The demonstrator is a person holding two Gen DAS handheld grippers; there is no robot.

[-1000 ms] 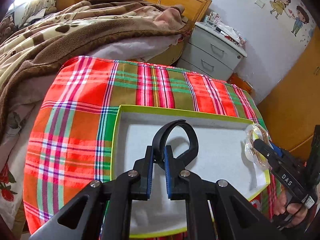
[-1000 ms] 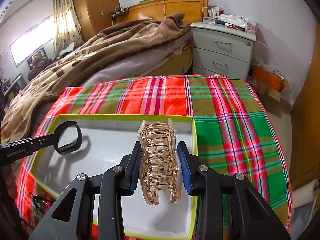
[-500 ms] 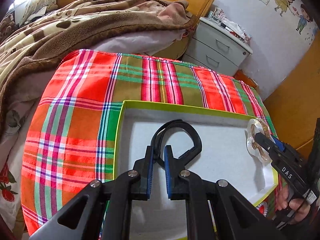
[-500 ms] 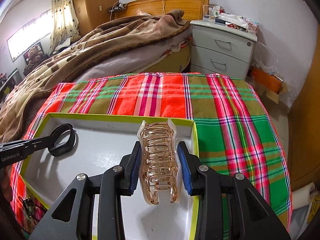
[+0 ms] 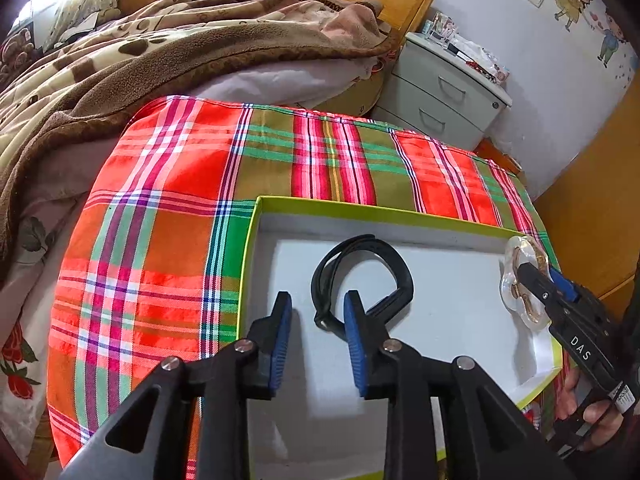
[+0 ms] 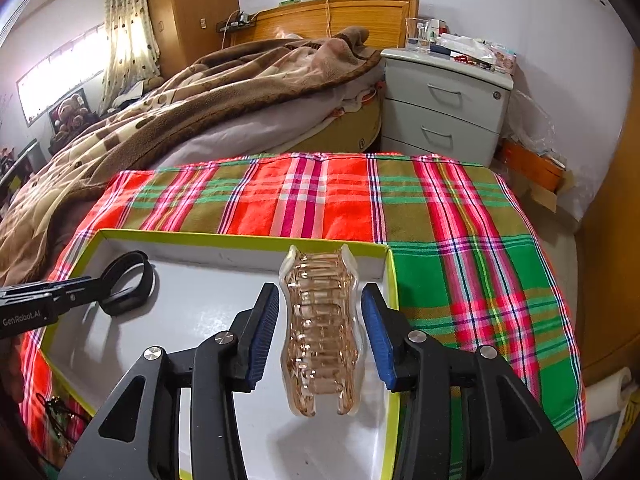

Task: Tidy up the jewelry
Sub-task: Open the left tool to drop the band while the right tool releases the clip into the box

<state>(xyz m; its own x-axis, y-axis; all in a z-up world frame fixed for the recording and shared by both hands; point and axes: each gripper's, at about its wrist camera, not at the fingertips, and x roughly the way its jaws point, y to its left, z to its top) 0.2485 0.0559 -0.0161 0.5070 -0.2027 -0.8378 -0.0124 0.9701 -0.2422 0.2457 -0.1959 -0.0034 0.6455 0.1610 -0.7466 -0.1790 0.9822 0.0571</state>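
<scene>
Blue-padded, both tools are opening: left tool (image 5: pixel 316 336) frees black band (image 5: pixel 362 276), right tool (image 6: pixel 320 332) frees amber claw clip (image 6: pixel 320 332).

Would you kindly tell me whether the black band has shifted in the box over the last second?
Yes. The black band has slid toward the box's left wall as the left tongs open.

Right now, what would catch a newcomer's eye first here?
The bright plaid cloth under a green-rimmed tray. Over the tray's right side, a clear amber hair claw sits between the right gripper's opening jaws; at its left, a black band by the opening left gripper.
</scene>
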